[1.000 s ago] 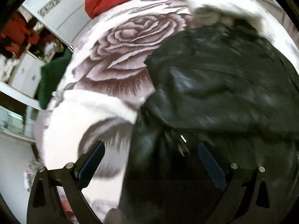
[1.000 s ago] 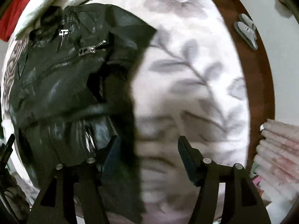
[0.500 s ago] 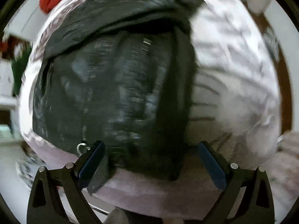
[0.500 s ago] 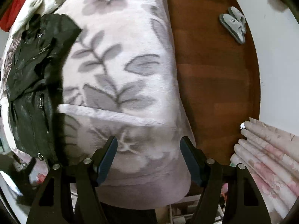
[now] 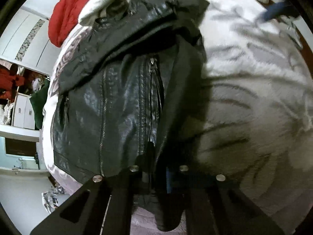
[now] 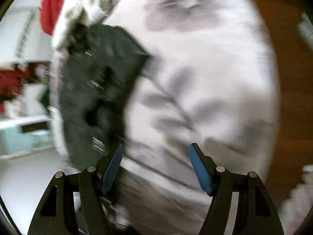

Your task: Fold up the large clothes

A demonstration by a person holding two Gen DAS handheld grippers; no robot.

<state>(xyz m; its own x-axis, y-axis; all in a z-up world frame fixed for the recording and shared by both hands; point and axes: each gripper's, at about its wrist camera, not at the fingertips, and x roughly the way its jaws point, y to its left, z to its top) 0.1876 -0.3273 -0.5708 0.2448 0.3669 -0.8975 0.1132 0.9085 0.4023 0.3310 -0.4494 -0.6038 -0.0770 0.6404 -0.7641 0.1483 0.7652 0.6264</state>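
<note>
Item: we record one black leather jacket (image 5: 121,98), zippered, lying on the floral blanket (image 5: 254,101) that covers the bed; its collar end points away from us, its hem toward us.
Fold state: we see one side laid over the chest, so the jacket lies partly doubled.
Left gripper (image 5: 158,168): we find its fingers drawn together on the jacket's near hem, at the foot of the centre zipper; leather is pinched between them.
Right gripper (image 6: 155,164): we note its blue-padded fingers (image 6: 199,168) spread wide with nothing between them, above the blanket and just beside the jacket's (image 6: 97,90) right edge; this view is heavily blurred.
Blanket: pale, with grey leaf and rose print (image 6: 195,78).
Also on bed: red garment (image 5: 66,13) and a whitish fluffy piece (image 5: 105,5) at the far end, the latter touching the jacket's collar.
Surroundings: wooden floor (image 6: 289,98) to the right of the bed; white cabinet (image 5: 21,111) to the left.
</note>
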